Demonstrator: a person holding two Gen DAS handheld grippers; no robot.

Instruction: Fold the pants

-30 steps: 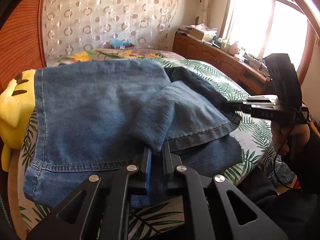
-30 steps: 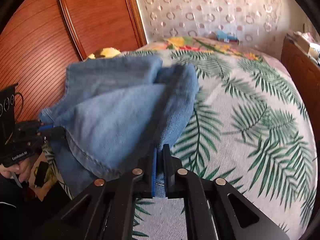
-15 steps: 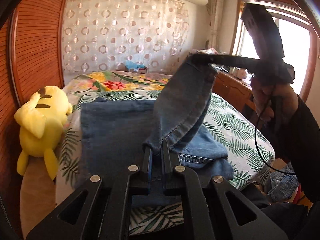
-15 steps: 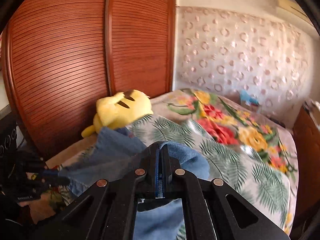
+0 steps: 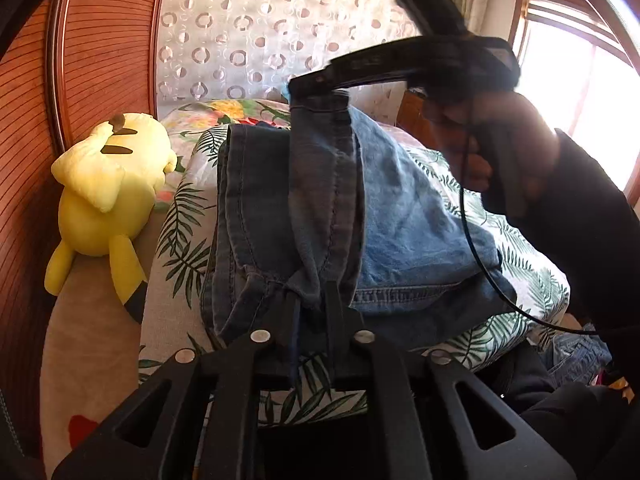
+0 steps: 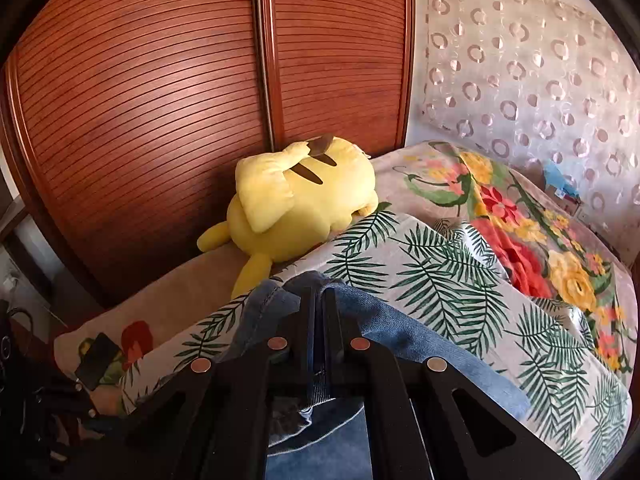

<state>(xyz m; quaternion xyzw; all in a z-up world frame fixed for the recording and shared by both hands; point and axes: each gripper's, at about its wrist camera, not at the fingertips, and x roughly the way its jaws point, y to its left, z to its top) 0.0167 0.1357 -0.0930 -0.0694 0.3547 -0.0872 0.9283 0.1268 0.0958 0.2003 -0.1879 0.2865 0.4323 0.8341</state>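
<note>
Blue denim pants (image 5: pixel 400 220) lie partly folded on the leaf-print bed cover (image 5: pixel 180 240). A strip of the pants rises taut from my left gripper (image 5: pixel 312 300) up to my right gripper (image 5: pixel 298 86), which a person's hand (image 5: pixel 500 140) holds above the bed. The left jaws are opening, with bunched denim still between them. In the right wrist view my right gripper (image 6: pixel 319 296) is shut on a fold of the pants (image 6: pixel 420 344), which drapes down and back under it.
A yellow plush toy (image 5: pixel 108 184) lies along the bed's left edge, against the slatted wooden wardrobe (image 6: pixel 140 100). A flowered blanket (image 6: pixel 520 240) covers the far end. A patterned curtain (image 5: pixel 260 40) hangs behind, with a bright window (image 5: pixel 592 100) at right.
My right gripper has lifted its end of the pants up and across over the folded part. The left gripper has moved along with its end, and its jaws now show a wider gap.
</note>
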